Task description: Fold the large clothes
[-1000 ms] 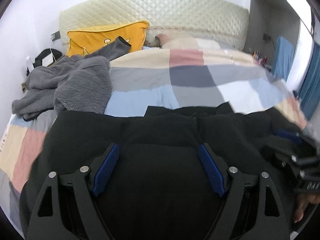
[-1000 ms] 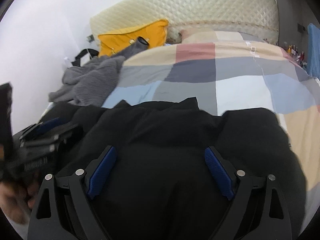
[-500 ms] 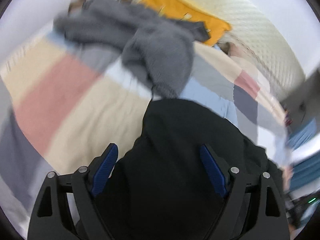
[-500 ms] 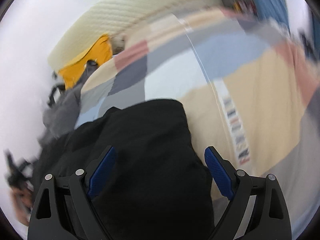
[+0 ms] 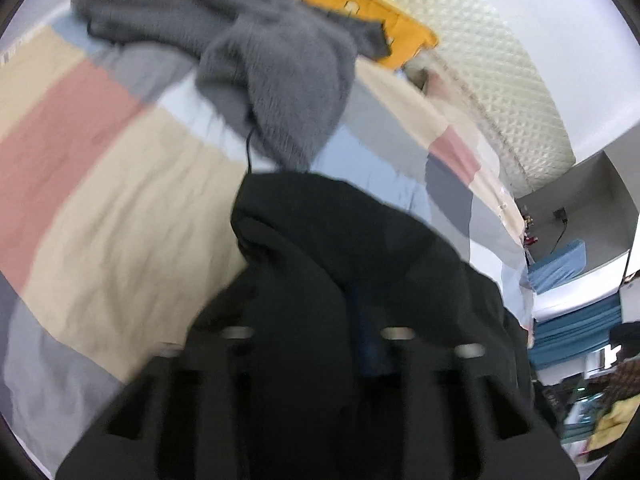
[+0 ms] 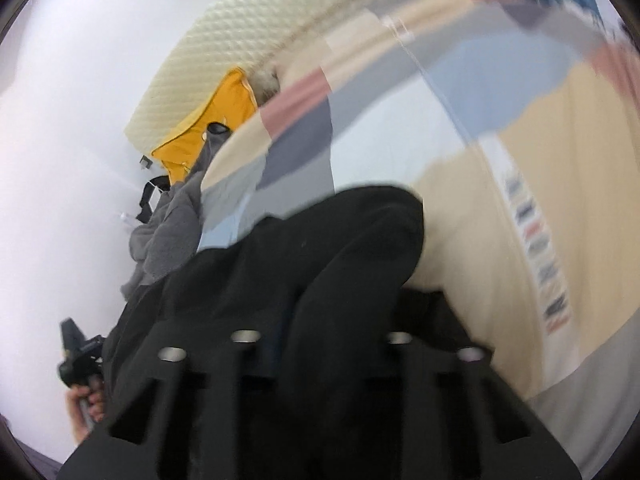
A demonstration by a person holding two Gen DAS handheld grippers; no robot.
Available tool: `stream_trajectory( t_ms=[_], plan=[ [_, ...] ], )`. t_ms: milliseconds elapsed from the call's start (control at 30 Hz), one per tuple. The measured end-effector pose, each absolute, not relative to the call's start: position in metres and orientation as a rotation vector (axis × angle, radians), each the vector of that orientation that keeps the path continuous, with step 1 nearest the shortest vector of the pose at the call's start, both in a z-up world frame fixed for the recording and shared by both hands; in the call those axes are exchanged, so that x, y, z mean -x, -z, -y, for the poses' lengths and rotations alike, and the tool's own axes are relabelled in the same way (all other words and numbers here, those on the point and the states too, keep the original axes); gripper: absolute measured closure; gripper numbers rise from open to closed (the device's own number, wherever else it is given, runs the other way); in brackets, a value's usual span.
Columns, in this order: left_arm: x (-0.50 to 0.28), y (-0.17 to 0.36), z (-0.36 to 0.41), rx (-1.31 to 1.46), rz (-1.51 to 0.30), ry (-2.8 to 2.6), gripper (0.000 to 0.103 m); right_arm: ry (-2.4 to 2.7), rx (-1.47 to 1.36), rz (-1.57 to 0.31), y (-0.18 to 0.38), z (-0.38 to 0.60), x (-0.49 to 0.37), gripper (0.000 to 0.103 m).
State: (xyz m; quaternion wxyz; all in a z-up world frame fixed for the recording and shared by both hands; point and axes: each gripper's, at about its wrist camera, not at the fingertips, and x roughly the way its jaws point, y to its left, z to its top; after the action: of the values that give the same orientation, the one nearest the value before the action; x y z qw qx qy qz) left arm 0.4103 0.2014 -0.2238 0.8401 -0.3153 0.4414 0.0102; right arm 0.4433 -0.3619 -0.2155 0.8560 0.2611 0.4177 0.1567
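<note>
Grippers have both just snapped closed: left gripper (image 5: 356,320) and right gripper (image 6: 288,320) each pinch the black garment (image 5: 360,248); folding barely begun, grey fleece (image 5: 276,76) at twelve o'clock untouched.

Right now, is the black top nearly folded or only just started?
Only just started. Both grippers have just closed on the black top: left gripper, right gripper. It lies bunched on the patchwork quilt, no neat fold visible. The grey fleece waits unfolded.

Black garment (image 5: 360,240), grey fuzzy sweater (image 5: 280,80), yellow pillow (image 6: 216,128); bedspread (image 5: 100,180) showing pastel colour blocks; cream quilted headboard (image 5: 500,80)
</note>
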Motion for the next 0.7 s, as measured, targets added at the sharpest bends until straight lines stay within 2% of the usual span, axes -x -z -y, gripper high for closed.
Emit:
stream_trajectory(
  t_ms=[33,67,200,333,500,700],
  plan=[
    [-0.408,0.214,-0.201,0.646,-0.88,-0.021,0.097,-0.327,-0.527,-0.846,0.204,0.363,-0.443,0.093],
    [-0.405,0.204,-0.201,0.636,-0.835,-0.017,0.098,-0.328,-0.512,-0.814,0.193,0.363,-0.443,0.094],
    [-0.4,0.171,-0.21,0.693,-0.662,0.032,0.099,-0.351,-0.481,-0.65,0.154,0.366,-0.442,0.096],
    [-0.412,0.153,-0.212,0.72,-0.557,0.013,0.099,-0.321,-0.458,-0.609,0.139,0.361,-0.464,0.096],
    [-0.442,0.175,-0.202,0.569,-0.666,-0.091,0.099,-0.289,-0.487,-0.657,0.165,0.374,-0.486,0.096],
    [-0.454,0.212,-0.214,0.569,-0.8,-0.141,0.098,-0.255,-0.567,-0.806,0.229,0.392,-0.503,0.096]
  ],
)
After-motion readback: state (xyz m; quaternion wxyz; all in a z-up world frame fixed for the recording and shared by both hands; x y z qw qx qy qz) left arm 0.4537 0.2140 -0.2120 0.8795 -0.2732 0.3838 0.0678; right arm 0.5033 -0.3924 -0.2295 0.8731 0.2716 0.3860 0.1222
